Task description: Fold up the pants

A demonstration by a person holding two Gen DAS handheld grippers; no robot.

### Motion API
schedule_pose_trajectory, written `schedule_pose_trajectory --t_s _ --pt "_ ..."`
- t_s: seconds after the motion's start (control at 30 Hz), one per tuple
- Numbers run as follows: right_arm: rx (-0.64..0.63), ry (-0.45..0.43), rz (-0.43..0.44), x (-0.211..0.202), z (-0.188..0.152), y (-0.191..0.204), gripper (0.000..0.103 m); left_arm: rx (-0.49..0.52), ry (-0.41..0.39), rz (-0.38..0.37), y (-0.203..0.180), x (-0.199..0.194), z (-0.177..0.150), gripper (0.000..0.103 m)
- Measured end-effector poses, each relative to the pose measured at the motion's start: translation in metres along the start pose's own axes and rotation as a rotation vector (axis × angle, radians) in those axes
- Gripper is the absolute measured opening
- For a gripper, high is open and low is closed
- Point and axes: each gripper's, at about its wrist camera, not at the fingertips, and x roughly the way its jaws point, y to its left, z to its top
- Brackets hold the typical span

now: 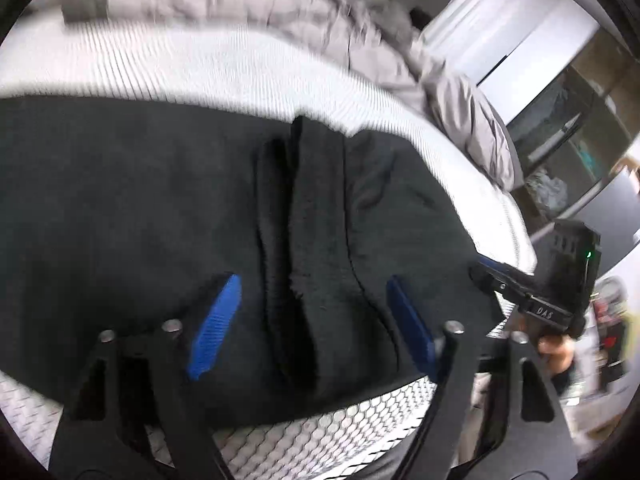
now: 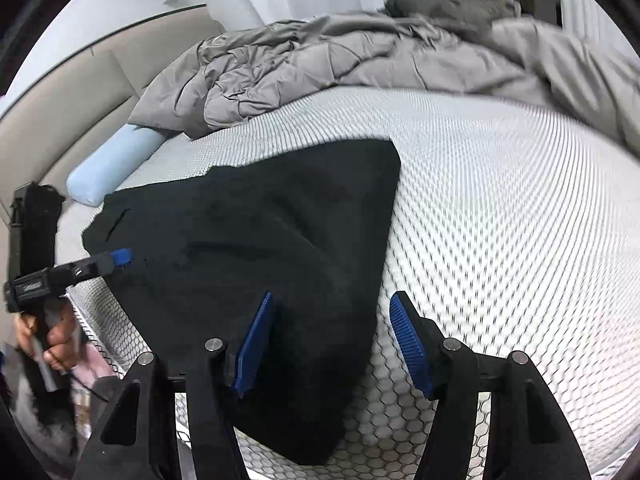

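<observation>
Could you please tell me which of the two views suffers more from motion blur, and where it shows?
Left wrist view: blurrier, smearing the grey duvet and mattress weave. Right wrist view: sharper, mattress pattern crisp, only its right rim smeared; black pants lose detail in both.

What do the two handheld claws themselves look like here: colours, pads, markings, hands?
Both are matte black linkage frames with silver pivot pins and ribbed blue finger pads. Left claw, right claw. The right body shows white lettering and a green light; bare hand grips the left handle.
</observation>
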Motion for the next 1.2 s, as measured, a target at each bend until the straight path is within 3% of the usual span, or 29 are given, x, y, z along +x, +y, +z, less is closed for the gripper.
schedule_pose_trajectory --t_s 0.2,0.27,0.33,0.43,0.53,0.63,0.77,0.83,0.9,1.0,1.2 --pt "0.063 0.028 0.111 0.022 -0.005 -0.028 0.062 -0.129 0.051 -0.179 0.016 0.021 0.015 0.070" --pt "0.078 0.033 0.141 0.032 -0.007 -0.032 0.062 -0.169 0.066 -0.214 0.019 0.026 0.020 0.059" --pt "0.073 0.032 0.153 0.039 -0.006 -0.027 0.062 -0.202 0.082 -0.237 0.022 0.030 0.024 0.039" --pt "0.062 0.025 0.157 0.046 -0.003 -0.023 0.062 -0.196 0.034 -0.197 0.024 0.027 0.027 0.015" --pt "0.063 0.025 0.156 0.048 -0.001 -0.021 0.062 -0.147 -0.036 -0.136 0.019 0.014 0.030 0.010" --pt "0.061 0.020 0.155 0.041 -0.003 -0.022 0.062 -0.100 -0.115 -0.097 0.019 -0.017 0.039 0.009" --pt "0.063 0.022 0.123 0.033 -0.004 -0.024 0.062 -0.128 -0.206 -0.030 0.044 -0.058 0.045 0.008" --pt "0.064 0.020 0.123 0.029 -0.005 -0.025 0.062 -0.174 -0.204 0.091 0.065 -0.062 0.044 0.008" --pt "0.059 0.018 0.120 0.025 -0.006 -0.025 0.062 -0.188 -0.144 0.203 0.082 -0.047 0.042 0.014" --pt "0.063 0.019 0.115 0.021 -0.006 -0.024 0.062 -0.218 -0.134 0.177 0.093 -0.048 0.036 0.020" --pt "0.065 0.010 0.138 0.006 -0.011 -0.019 0.062 -0.172 -0.173 0.247 0.063 -0.081 0.037 0.040"
